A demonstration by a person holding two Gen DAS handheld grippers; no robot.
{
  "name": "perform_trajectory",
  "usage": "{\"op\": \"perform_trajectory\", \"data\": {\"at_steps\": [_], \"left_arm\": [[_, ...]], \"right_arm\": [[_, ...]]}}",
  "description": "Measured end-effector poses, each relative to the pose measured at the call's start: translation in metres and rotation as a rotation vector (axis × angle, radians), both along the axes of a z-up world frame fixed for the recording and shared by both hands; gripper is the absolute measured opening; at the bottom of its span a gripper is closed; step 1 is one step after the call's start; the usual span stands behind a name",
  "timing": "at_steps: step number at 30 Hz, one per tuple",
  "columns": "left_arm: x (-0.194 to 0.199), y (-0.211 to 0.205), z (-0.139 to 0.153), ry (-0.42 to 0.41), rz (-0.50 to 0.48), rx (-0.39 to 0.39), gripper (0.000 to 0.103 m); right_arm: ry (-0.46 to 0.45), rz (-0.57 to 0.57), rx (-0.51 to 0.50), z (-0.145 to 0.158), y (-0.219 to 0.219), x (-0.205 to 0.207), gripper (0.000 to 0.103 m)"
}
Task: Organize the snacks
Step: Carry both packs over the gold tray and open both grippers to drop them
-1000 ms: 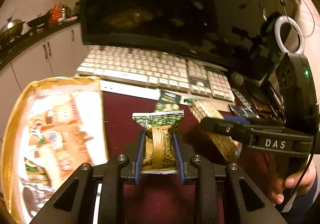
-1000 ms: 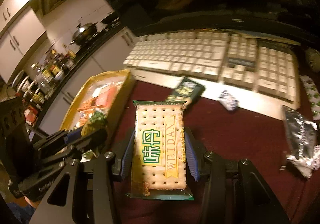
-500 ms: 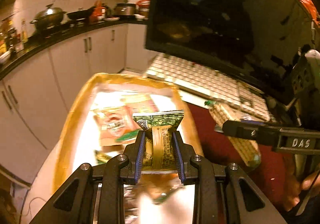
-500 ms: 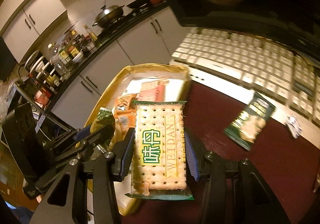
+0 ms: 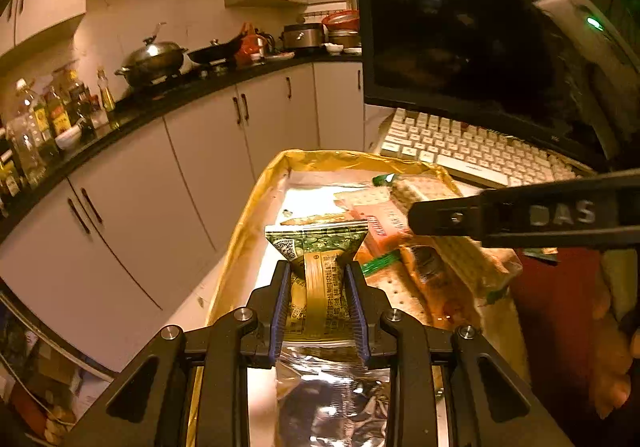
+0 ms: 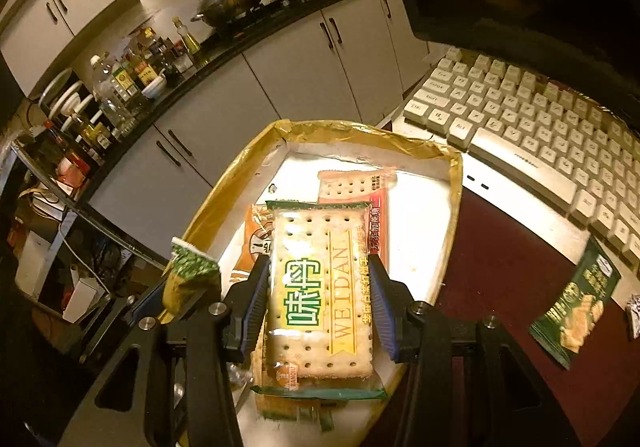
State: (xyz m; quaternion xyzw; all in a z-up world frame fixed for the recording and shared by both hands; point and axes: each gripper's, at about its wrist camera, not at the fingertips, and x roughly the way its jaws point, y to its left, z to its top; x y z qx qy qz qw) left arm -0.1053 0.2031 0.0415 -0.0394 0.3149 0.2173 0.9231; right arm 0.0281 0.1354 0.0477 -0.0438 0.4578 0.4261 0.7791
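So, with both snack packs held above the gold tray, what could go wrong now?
The green-and-gold snack packet sits pinched and crumpled in the left gripper; it may cling when released. The large clear cracker pack in the right gripper could land on the heap and slide over the gold tray's rim.

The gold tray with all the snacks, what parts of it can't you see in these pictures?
- Gold tray, right wrist view: its near end is hidden by the cracker pack held in the right gripper.
- Left wrist view: the tray's near floor is covered by a foil bag and the left gripper holding a green snack packet.
- Red cracker pack: mostly covered; small print unreadable.
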Motion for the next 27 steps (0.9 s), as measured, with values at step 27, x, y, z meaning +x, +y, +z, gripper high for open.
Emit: {"op": "perform_trajectory", "data": {"at_steps": [27], "left_arm": [[-0.004, -0.014, 0.001, -0.001, 0.045, 0.121, 0.029]], "right_arm": [[-0.008, 0.028, -0.034, -0.009, 0.016, -0.007, 0.046]]}}
